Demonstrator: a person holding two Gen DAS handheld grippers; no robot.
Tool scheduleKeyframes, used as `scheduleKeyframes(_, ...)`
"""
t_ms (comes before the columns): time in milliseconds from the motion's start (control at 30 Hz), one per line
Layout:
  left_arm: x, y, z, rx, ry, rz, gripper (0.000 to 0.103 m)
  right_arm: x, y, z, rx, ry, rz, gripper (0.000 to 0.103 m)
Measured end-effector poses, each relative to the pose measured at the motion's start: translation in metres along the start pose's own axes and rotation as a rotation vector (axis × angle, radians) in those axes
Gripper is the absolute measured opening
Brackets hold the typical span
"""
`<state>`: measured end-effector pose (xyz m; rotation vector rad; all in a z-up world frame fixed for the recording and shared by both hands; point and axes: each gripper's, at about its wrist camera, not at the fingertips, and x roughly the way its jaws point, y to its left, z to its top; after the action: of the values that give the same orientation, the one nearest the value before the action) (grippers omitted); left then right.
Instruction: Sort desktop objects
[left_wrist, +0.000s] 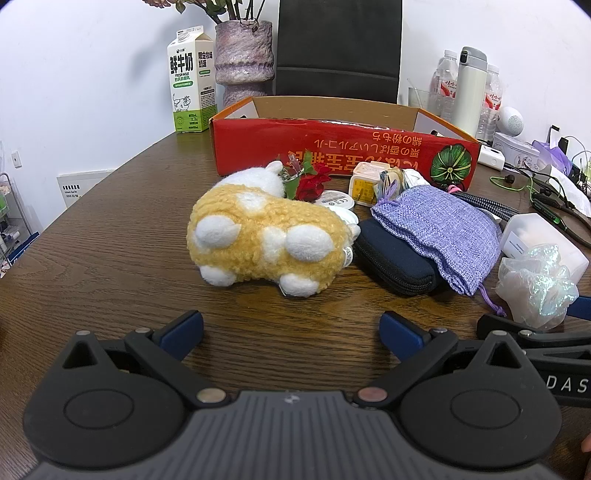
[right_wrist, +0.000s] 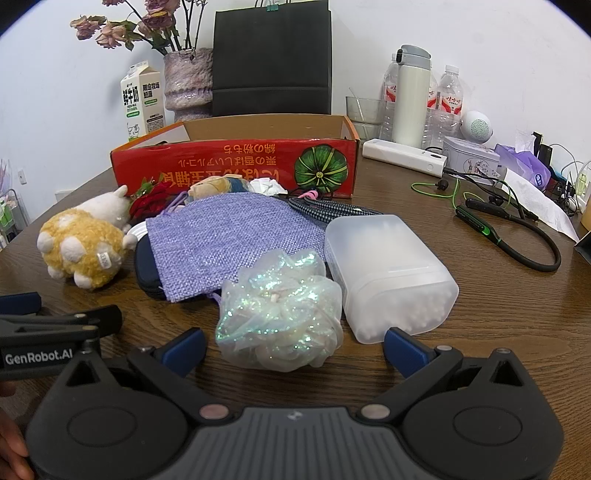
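Plainly, both grippers hover spread and empty over the tabletop (left_wrist: 110, 240): the left gripper (left_wrist: 291, 328) faces a yellow plush toy (left_wrist: 266, 240), the right gripper (right_wrist: 293, 345) — its side reads "GenRobot.AI" — flanks a glittery pouch (right_wrist: 280, 314). Behind them, a red box (right_wrist: 236, 162) shows upside-down Japanese print; a milk carton (left_wrist: 190, 79) says "FRESH MILK".

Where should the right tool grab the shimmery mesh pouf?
Pinch the mesh pouf across its puffy middle, straight ahead from the near side. It sits centred before the open right tool, soft and compressible; keep clear of the frosted plastic box touching its right.
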<state>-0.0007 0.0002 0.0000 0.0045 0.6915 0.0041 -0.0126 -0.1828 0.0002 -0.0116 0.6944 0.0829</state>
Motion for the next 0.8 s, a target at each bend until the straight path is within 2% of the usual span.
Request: scheduleKeyframes(800,-0.0011,0.0012,-0.0009,-0.003,0.001,0.002,0.103,-0.0014,0.0026,-0.0002,0.007,-0.001,-0.008,0.103)
